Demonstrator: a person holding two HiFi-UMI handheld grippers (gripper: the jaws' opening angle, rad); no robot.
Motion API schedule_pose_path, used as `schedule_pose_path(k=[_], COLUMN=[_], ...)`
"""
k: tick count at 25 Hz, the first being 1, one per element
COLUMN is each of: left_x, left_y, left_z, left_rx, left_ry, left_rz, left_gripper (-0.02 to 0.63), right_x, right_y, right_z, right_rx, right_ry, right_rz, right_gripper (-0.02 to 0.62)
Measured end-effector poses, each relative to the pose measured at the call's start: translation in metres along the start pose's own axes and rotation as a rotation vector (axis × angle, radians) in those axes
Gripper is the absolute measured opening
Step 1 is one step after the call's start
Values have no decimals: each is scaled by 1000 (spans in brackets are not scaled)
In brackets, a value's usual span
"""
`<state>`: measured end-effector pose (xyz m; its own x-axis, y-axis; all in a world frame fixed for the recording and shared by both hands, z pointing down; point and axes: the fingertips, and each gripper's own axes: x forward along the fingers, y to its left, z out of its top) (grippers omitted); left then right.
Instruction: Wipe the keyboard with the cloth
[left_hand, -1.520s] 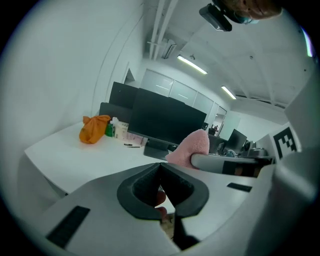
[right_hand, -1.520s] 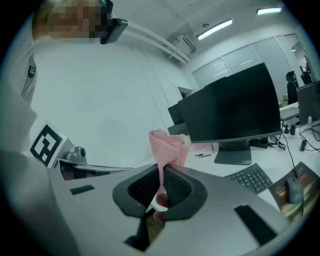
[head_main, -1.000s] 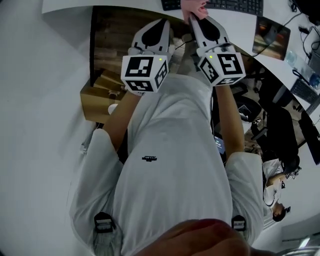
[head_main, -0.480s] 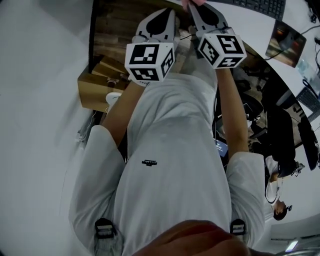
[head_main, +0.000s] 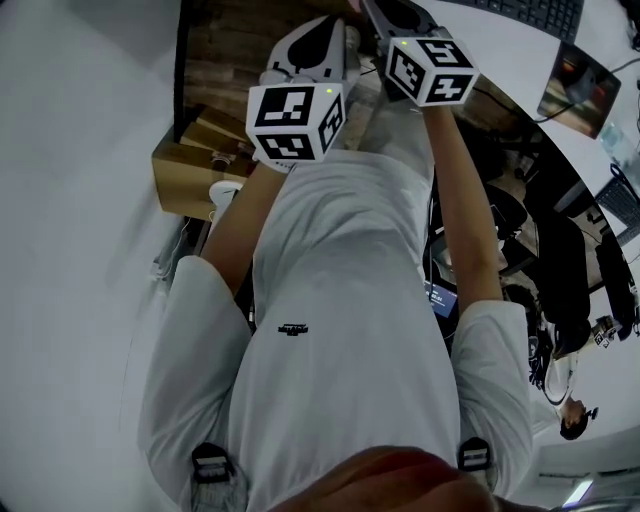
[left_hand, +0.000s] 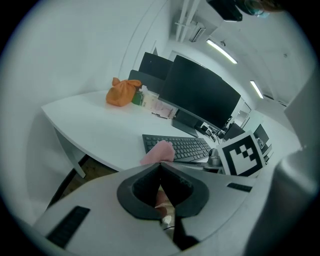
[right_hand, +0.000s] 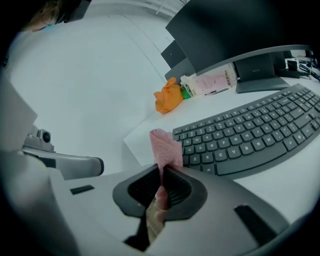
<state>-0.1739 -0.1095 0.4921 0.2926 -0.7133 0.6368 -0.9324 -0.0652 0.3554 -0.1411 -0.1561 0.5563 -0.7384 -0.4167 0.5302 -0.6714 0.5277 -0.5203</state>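
Note:
A pink cloth (right_hand: 165, 146) sticks up from my right gripper (right_hand: 162, 169), which is shut on it just short of the dark keyboard (right_hand: 250, 132). The cloth hangs over the keyboard's near left corner without touching the keys. In the left gripper view the same cloth (left_hand: 159, 152) shows in front of the keyboard (left_hand: 177, 146). My left gripper (left_hand: 160, 164) is shut with nothing in it, held back from the desk edge beside the right one. In the head view both marker cubes (head_main: 295, 120) sit above the person's white shirt, and the right jaw tips run off the top edge.
The white desk (left_hand: 90, 120) carries a large dark monitor (left_hand: 200, 95), an orange bundle (left_hand: 121, 93) and a pink packet (left_hand: 162, 106) behind the keyboard. A cardboard box (head_main: 190, 170) stands on the floor under the desk. Another person (head_main: 560, 400) is at the right.
My right gripper has moved forward towards the desk, and its jaws and the cloth have slid off the top of the head view. The left gripper has stayed about where it was.

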Motion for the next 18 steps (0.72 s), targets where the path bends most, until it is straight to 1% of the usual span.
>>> schedule_pose_path(k=[6,10,18], left_x=[6,8,25], left_y=[-4,-10,-31], left_z=[-5,-8,-7], left_rx=[6,17,34], left_ry=[13,21,37], left_rz=[-3,-7,-31], left_gripper=[12,12,12], right_x=[0,-2,-19], right_y=[-21,-25,-51], right_z=[-5,-7,-10], right_rx=[36,41,82], right_ry=[18,32,40], right_rz=[-49,-64,-116], right_gripper=[26,26,26])
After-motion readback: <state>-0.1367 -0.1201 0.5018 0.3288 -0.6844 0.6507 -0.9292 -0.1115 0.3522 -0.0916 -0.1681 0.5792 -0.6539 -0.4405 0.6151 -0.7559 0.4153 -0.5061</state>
